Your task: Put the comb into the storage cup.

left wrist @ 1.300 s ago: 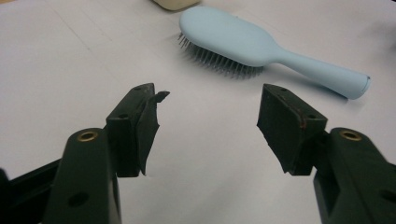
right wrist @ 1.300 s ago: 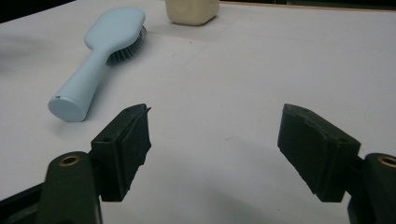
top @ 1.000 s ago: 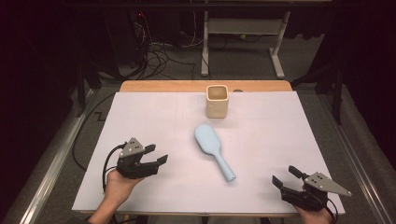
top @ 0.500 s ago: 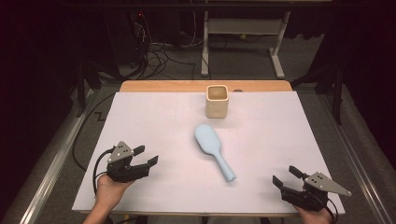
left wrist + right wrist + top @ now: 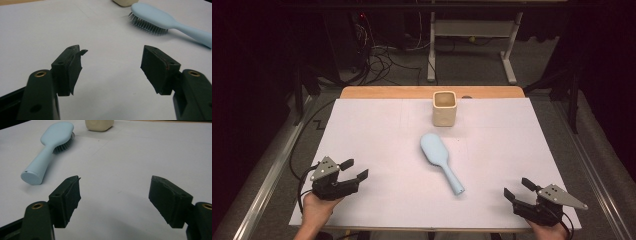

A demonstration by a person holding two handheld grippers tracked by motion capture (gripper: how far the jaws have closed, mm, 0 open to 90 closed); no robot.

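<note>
Retreating left gripper (image 5: 354,169) nears table (image 5: 377,125) edge.

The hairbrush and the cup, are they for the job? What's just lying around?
Likely for the job: light blue hairbrush, bristles down; beige cup; left gripper and right gripper, both open.

Just around: cables on the floor; metal stand behind.
</note>
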